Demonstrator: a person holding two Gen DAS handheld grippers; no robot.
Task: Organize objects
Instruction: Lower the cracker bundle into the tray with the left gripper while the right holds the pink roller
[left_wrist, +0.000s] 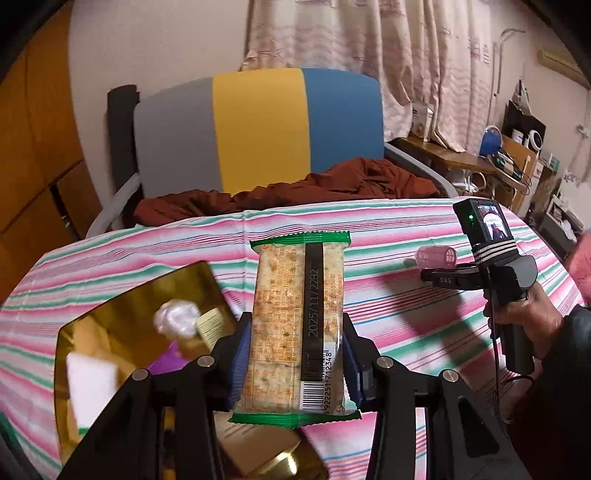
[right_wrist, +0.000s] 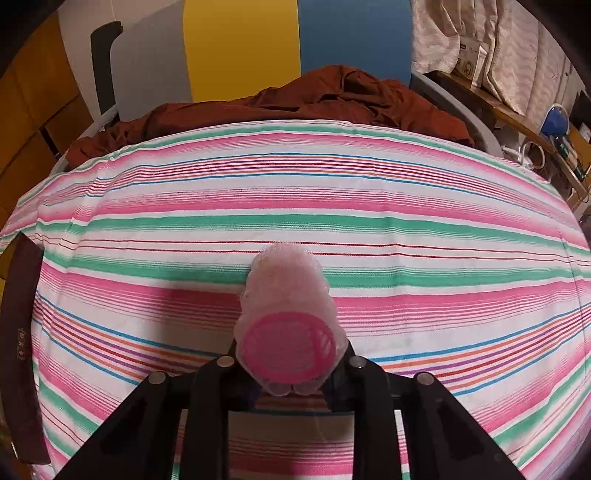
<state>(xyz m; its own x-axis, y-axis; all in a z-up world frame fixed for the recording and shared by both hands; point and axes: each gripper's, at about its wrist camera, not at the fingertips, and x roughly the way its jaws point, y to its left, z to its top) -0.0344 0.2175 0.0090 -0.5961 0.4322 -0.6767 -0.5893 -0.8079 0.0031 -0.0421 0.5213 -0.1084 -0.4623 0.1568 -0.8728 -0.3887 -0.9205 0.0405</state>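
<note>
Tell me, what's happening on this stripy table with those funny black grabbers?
A person is tidying things up with a grabber in each hand. The left gripper is squeezing a packet of crackers and holding it up above the striped tablecloth, next to a gold tin that already has a few things inside. The right gripper is closed on a pink hair roller that lies low over the cloth. A reddish-brown cloth lies bunched up behind the table.

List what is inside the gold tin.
Inside the gold tin: a crumpled clear wrapper, a white packet, something purple. The left gripper and its cracker pack hide the rest.
</note>
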